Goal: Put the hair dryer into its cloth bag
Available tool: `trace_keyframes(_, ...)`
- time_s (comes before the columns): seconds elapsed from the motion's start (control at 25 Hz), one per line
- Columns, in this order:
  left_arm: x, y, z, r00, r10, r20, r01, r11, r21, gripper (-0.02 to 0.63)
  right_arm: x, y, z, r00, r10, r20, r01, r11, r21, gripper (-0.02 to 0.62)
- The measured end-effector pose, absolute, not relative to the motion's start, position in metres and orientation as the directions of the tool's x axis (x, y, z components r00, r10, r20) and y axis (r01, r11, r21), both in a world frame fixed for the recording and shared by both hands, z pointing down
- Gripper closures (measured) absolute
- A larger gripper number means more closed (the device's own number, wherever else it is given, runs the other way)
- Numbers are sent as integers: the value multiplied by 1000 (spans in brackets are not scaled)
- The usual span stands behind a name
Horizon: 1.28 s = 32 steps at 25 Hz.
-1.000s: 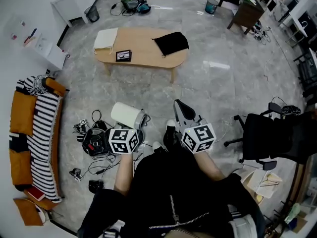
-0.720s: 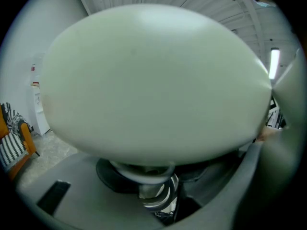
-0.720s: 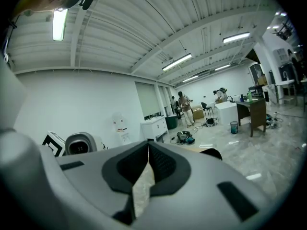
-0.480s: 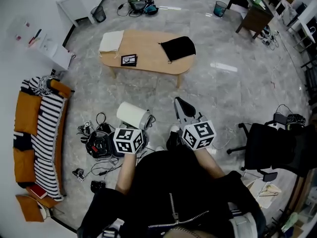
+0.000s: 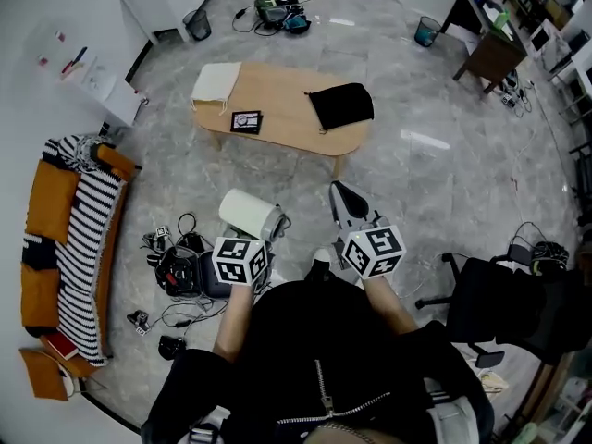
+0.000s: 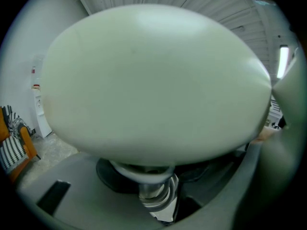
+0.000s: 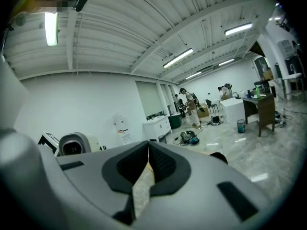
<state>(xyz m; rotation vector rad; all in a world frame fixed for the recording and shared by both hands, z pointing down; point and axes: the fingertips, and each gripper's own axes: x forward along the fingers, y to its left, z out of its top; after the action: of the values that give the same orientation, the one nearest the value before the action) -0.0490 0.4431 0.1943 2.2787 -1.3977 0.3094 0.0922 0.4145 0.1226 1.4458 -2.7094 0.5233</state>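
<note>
"Where was the hair dryer just then?"

"In my left tool (image 5: 262,232). Its jaws stood partway apart, clamped on the white hair dryer (image 5: 245,215) low down, where a chrome ring showed under the barrel. The pale barrel filled nearly the whole left gripper view. I held it clear of the floor, out at about 11 o'clock from me."

"And the other one?"

"My right tool (image 5: 344,200) was pressed fully together with nothing in it. It pointed ahead at about 1 o'clock, near the dryer but apart from it."

"The bag?"

"The black cloth bag (image 5: 340,106) lay flat on the wooden counter (image 5: 277,123), toward its 3 o'clock end. It was well apart from both tools, between 12 and 1 o'clock from where I stood. A folded white cloth (image 5: 215,83) sat at the counter's 9 o'clock end, with a small black-framed card (image 5: 246,120) beside it."

"So which step was that?"

"The approach, I judged. I had the dryer in hand, the bag was untouched and nothing was packed yet."

"What did the next move call for?"

"Getting up to the counter first. Then the empty right tool would have had to open, pinch one lip of the bag and lift it so the mouth gaped. The left tool could then feed the dryer in. From there I couldn't tell which edge was the mouth, so that needed finding. There were also loose cables (image 5: 180,266) on the floor at 9 o'clock that I had to keep clear of."
</note>
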Motion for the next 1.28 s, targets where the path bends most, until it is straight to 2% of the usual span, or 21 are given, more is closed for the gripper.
trace_keyframes(0.68, -7, 392, 207, 413, -794, 446, -909, -332, 252, 420, 148, 357, 143, -601, -773, 203, -786, 526, -324, 584)
trace_keyframes(1.28, 3, 362, 210, 422, -781, 460, -906, -346, 243, 420, 161, 330, 154, -588, -774, 235, -796, 501, -340, 584)
